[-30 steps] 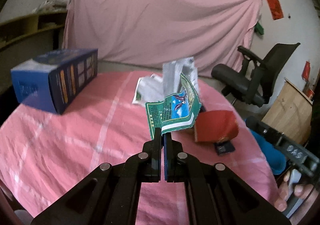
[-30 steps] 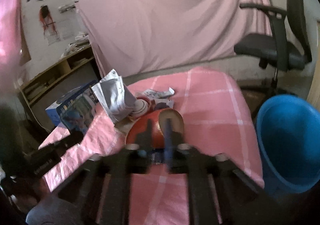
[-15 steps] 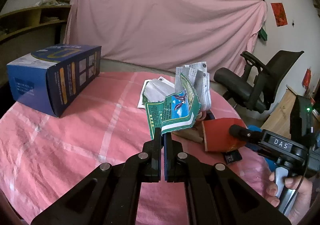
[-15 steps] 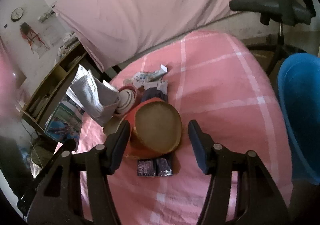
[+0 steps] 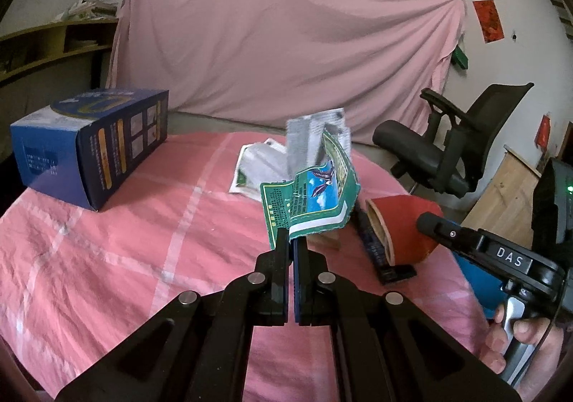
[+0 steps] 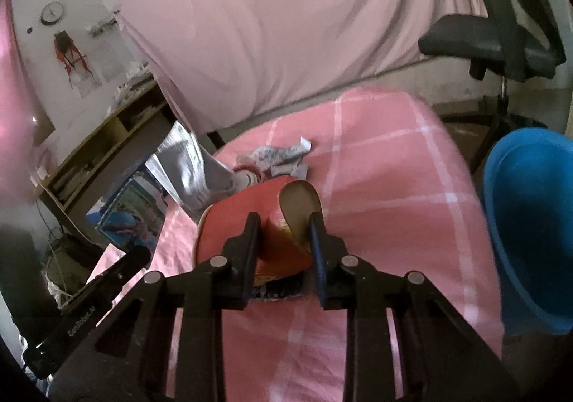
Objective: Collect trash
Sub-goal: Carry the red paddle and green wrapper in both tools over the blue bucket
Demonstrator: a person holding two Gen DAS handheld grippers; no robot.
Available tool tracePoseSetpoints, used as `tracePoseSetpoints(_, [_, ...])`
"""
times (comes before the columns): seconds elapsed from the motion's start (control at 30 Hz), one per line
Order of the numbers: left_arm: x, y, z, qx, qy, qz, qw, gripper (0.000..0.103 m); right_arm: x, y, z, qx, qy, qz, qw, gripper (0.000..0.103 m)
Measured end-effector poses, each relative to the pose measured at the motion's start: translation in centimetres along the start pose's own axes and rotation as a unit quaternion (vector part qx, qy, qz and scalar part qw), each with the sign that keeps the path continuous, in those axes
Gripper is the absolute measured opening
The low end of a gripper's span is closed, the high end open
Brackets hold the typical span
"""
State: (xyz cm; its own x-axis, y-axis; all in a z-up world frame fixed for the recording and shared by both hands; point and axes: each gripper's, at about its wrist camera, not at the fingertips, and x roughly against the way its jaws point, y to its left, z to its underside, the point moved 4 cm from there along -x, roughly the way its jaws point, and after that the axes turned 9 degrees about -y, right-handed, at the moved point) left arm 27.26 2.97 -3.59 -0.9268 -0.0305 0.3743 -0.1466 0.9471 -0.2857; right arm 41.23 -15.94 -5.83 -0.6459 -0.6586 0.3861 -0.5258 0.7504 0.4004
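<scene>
My left gripper [image 5: 292, 241] is shut on a green and blue snack wrapper [image 5: 311, 201] with a silvery packet [image 5: 315, 137] behind it, held above the pink table. A red paper cup [image 5: 404, 226] lies on its side to the right. In the right wrist view my right gripper [image 6: 283, 223] has its fingers around the red cup [image 6: 265, 223], one on each side, touching or nearly so. A dark sachet [image 6: 279, 289] lies under the cup. The blue bin [image 6: 530, 223] stands right of the table.
A blue carton [image 5: 93, 148] sits at the table's left. White wrappers [image 5: 258, 165] lie at the middle; crumpled wrappers [image 6: 279, 155] lie beyond the cup. A black office chair [image 5: 447, 148] stands at the far right. A shelf [image 6: 100, 148] is on the left.
My right gripper has come down and narrowed around the red cup. My left gripper still holds the wrapper, lifted about the same.
</scene>
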Motion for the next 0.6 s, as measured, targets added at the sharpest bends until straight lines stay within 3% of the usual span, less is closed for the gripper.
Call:
tracePoseSetpoints(0.13, [0.7, -2.2, -1.2, -0.017, -0.025, 0.015, 0.9994, 0.0, 3.0, 0.2, -1.7, 0.014, -0.074, -0.003, 0.997, 0.051])
tracePoseSetpoints(0.3, [1.6, -5.9, -3.4, -0.047, -0.061, 0.044, 0.996, 0.0, 7.8, 0.0, -4.0, 0.035, -0.18, 0.019, 0.983, 0.051])
tracePoseSetpoints(0.47, [1.5, -10.5, -5.3, -0.065, -0.078, 0.09, 0.9907, 0.0, 12.1, -1.2, -4.9, 0.066, -0.264, 0.084, 0.959, 0.051])
tracePoseSetpoints(0.6, [0.8, -14.4, -6.3, -0.084, -0.083, 0.135, 0.9838, 0.0, 14.8, -2.7, -5.5, 0.084, -0.304, 0.143, 0.938, 0.051])
